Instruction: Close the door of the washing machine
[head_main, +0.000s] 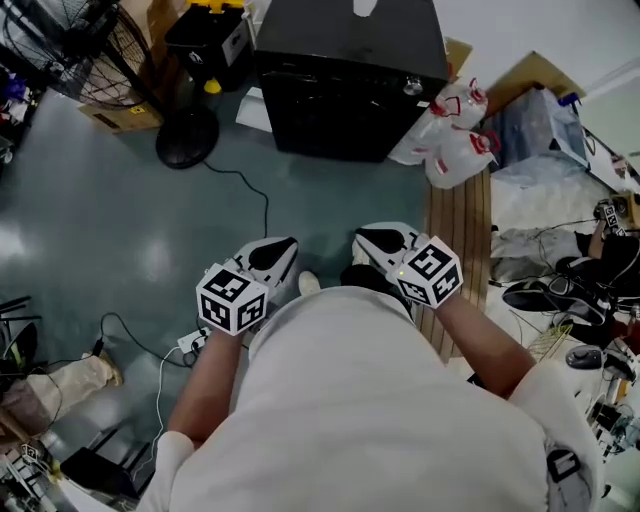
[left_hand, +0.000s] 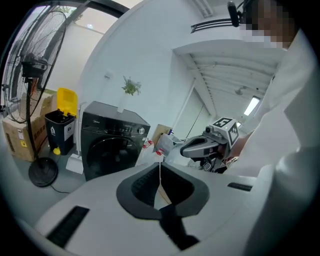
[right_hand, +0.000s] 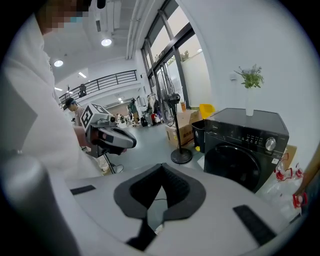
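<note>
Floor (head_main: 90, 230): grey-green, glossy, patches of glare; black cable (head_main: 250, 190) trails across it, white power strip (head_main: 190, 345) nr the person's feet.
Washing machine (head_main: 350, 80): black front-loader, stands on the floor agst a white wall (left_hand: 150, 55), well ahead of both tongs.
Door (right_hand: 235, 167): round dark glass, looks flush w/ the machine's front.
Left of machine (head view): bin (left_hand: 62, 122) w/ yellow lid, then standing fan (left_hand: 30, 75), cardboard box (head_main: 120, 117) beside the fan's base.
Right of machine: plastic bags (head_main: 455, 130), wooden slat board (head_main: 460, 225) on the floor.
On machine top: small green sprig (right_hand: 251, 77).
Left tongs (left_hand: 160, 164): tips together, nothing betw them.
Right tongs (right_hand: 161, 166): tips together, empty; side by side w/ the left, close to the person's white shirt (head_main: 350, 400).
</note>
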